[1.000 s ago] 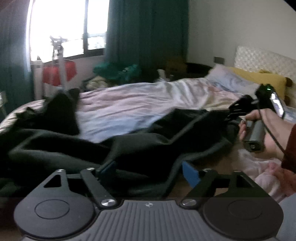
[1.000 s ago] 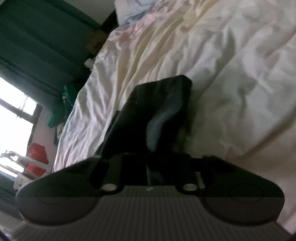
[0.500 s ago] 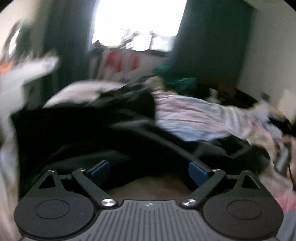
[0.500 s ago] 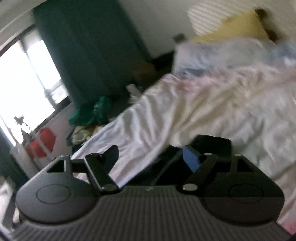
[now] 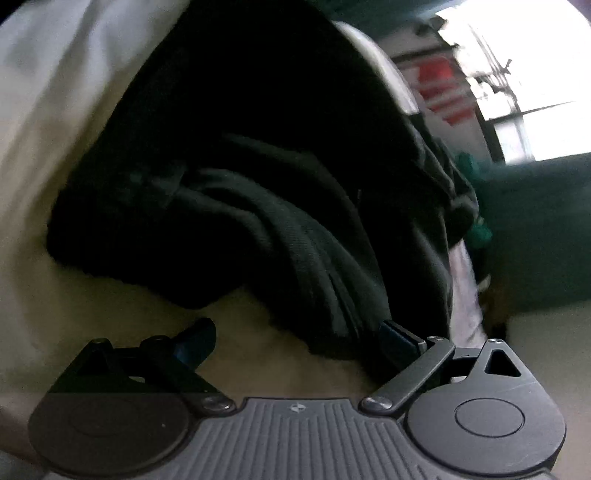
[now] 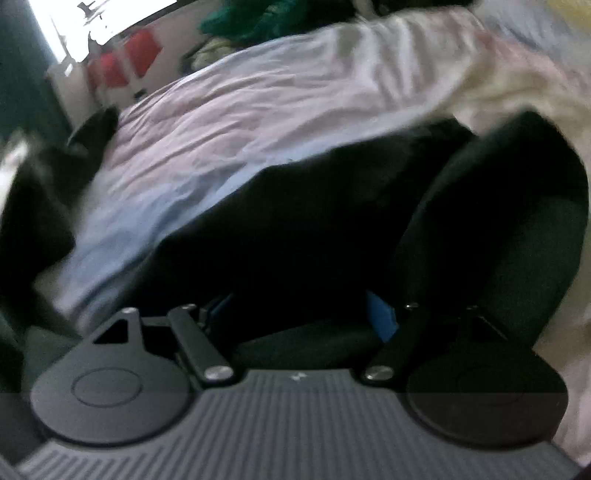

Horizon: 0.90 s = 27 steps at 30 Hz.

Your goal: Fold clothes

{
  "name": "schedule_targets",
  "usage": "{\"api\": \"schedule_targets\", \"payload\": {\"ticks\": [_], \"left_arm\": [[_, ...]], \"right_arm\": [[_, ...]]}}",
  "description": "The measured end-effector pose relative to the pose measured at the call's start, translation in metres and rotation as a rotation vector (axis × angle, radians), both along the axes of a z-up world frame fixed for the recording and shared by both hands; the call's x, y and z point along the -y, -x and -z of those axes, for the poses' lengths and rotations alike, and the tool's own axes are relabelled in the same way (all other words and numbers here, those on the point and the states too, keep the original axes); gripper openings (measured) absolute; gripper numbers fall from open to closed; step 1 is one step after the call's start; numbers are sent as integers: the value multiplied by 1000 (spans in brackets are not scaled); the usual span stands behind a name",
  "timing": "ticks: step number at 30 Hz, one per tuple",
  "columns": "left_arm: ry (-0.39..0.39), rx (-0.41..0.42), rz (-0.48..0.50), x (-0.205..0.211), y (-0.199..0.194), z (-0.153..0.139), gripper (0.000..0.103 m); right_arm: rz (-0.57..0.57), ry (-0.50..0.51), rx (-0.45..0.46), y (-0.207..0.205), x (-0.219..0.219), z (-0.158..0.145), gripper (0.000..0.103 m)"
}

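Lying bunched across the bed, the dark, near-black knit garment (image 5: 288, 206) fills most of the left wrist view, its ribbed folds running down toward the left tool (image 5: 295, 341). That tool is spread wide and released: its left blue-padded finger (image 5: 195, 341) hangs over the pale cream bedsheet (image 5: 55, 147), while the right finger sits against the edge of the garment's folds, gripping nothing. The view is tilted, with a bright window (image 5: 535, 74) at the upper right.

In the right wrist view, the same garment (image 6: 332, 229) spreads from the tool outward over the wrinkled pale pink and lilac duvet (image 6: 258, 110). The right tool (image 6: 299, 317) is also released, fingers apart, with dark cloth lying between and beneath them but not pinched. A heap of green fabric (image 6: 258, 18) lies beyond the bed, blurred.
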<state>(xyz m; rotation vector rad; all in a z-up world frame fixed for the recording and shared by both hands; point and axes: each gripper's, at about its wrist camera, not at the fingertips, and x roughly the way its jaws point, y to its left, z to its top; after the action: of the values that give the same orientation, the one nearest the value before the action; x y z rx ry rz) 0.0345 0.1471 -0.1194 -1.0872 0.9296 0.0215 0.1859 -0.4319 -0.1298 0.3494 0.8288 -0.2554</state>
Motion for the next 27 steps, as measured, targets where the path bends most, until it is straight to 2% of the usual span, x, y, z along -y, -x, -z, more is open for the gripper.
{"api": "schedule_targets", "payload": {"ticks": [5,8,10,11,13,16,18,23,25,27], "left_arm": [[63,62,-113,-13,1,9,95],[73,88,-194,-20,1,10,86],[58,85,-240,-27,2,9,60],[51,81,-263,-31,3,9,52],[73,75,-304,-41,6,8,25],[146,60,-346,-56,9,5,14],[120,81,-347,-67,12,-11,11],[-23,156,-325,-114,37,-88,8],[-67,140,-331,-144,54,-116,8],[-89,99,-324,-151,63,-120,8]], "right_arm": [[25,-1,12,-8,3,0,77],[40,-7,28,-8,3,-1,77],[56,-16,45,-8,5,1,77],[64,-21,54,-8,7,2,77],[80,-23,66,-7,9,3,77],[82,-4,71,-8,8,4,77],[80,7,73,-8,7,4,77],[92,-15,86,-3,11,3,77],[151,-64,124,7,21,0,77],[215,-117,165,18,31,-4,77]]}}
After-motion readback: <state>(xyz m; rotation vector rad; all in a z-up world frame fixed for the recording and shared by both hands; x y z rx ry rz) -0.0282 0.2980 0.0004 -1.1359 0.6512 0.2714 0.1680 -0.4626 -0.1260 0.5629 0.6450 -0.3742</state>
